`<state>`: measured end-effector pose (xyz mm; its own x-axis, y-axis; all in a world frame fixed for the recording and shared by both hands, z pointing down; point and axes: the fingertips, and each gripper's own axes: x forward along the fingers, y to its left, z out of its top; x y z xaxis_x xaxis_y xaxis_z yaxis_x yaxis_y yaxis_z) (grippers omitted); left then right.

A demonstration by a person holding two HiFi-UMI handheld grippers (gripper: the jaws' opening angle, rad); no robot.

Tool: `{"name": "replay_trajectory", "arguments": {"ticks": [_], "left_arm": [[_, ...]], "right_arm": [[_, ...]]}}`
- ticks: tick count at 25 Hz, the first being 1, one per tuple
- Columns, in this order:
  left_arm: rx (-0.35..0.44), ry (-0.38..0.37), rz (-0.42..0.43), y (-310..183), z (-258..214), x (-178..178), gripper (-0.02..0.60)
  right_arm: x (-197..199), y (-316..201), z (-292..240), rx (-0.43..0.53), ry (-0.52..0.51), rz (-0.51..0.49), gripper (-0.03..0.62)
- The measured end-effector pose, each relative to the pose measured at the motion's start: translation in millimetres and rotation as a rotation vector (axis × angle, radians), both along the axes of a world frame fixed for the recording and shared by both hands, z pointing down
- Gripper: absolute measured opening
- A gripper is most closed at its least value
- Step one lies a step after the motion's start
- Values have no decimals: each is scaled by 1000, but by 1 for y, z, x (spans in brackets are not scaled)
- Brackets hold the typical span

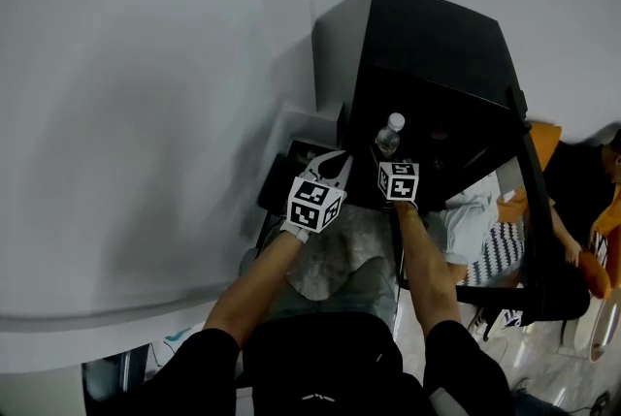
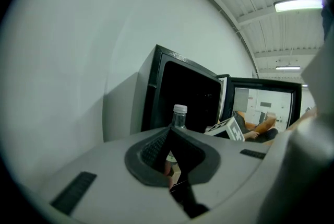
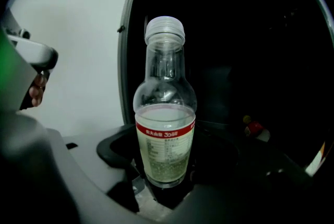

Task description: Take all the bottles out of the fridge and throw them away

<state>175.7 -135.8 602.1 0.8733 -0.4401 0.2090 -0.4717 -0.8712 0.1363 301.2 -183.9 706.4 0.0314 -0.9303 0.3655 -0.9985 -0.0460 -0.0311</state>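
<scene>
**Person at an open fridge, one gripper in each hand.**

Right gripper (image 1: pixel 391 158): the jaws stand wide and are closed around the lower body of a clear bottle (image 3: pixel 165 113), with the pads against it on both sides. The bottle is upright between them. It has a white cap, a red band at the top of its label, and pale liquid up to that band.

Directly beyond these jaws is the dark inside of the black fridge (image 1: pixel 427 36). Deep in it, to the right of the jaws, lies a small red and yellow thing (image 3: pixel 253 127), too dim to name. The glass door (image 1: pixel 536 230) hangs open to the right of the right jaws, and orange shapes (image 2: pixel 259 125) show through it.

Left gripper (image 1: pixel 335 168): the jaws are together at the tips and hold nothing. It is just beside the right gripper and short of the fridge front. A bare white wall (image 1: pixel 146 113) rises to the left of the left jaws and meets the fridge's side.
</scene>
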Motion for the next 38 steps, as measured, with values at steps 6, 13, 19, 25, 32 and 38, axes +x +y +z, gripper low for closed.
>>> {"name": "replay_trajectory", "arguments": {"ticks": [6,13,19,25,32,38], "left_arm": [[-41,-32,16,19,-64,-11,0],[-77,-55,40,39,-141,-28,0],[-90,-59,46,55,-174,-39,0],[-83,-54,36,58,-185,-48,0],[-79,-49,-48,42,-184,-80,0],[-80,-56,-188,19,-178,-144,0]], "right_arm": [[-32,56,-52,-65,-20,-13,315],[-56,104,-144,-75,-48,2,314],[-67,130,-196,-71,-47,1,314],[-69,136,-214,-57,-31,-9,314],[-86,117,-217,-48,-21,-74,314],[-141,78,-219,-35,-18,-207,314]]}}
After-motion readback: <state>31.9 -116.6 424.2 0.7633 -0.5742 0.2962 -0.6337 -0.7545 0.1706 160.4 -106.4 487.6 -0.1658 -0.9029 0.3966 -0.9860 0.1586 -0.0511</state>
